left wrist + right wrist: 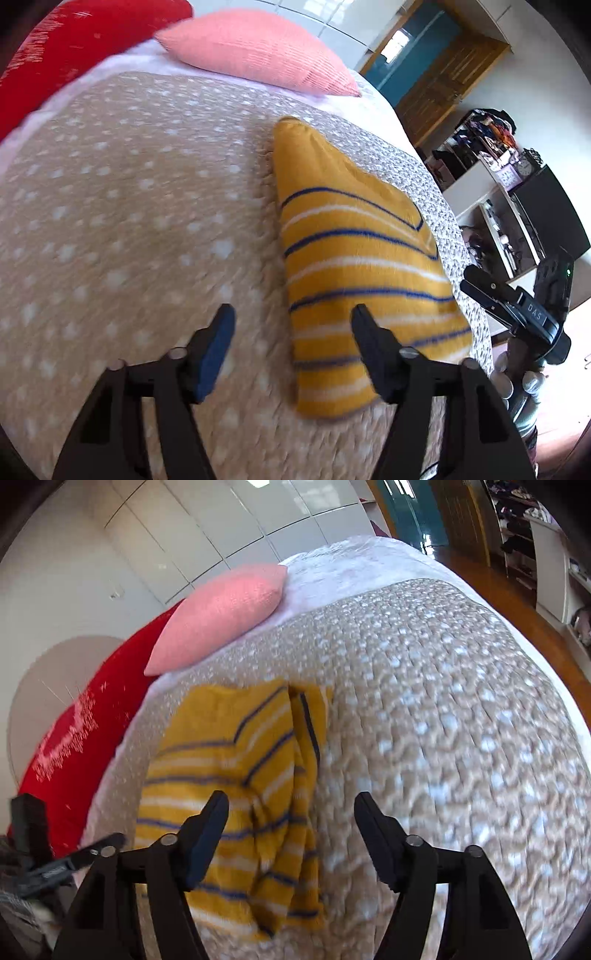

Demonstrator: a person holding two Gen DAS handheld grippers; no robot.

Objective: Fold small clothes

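A small yellow garment with blue and white stripes (354, 258) lies on the beige dotted bedspread (129, 221), partly folded with a layer laid over itself. My left gripper (293, 334) is open and empty, hovering just over the garment's near left edge. In the right wrist view the same garment (236, 786) lies crumpled with a fold ridge down its right side. My right gripper (291, 819) is open and empty above the garment's near right part. The right gripper's body (524, 314) shows at the bed's right edge in the left wrist view.
A pink cushion (258, 51) and a red cushion (55, 55) lie at the bed's head. The bed's edge drops to a wooden floor (546, 635). Shelves with clutter (491, 177) and a dark screen (550, 210) stand beyond the bed.
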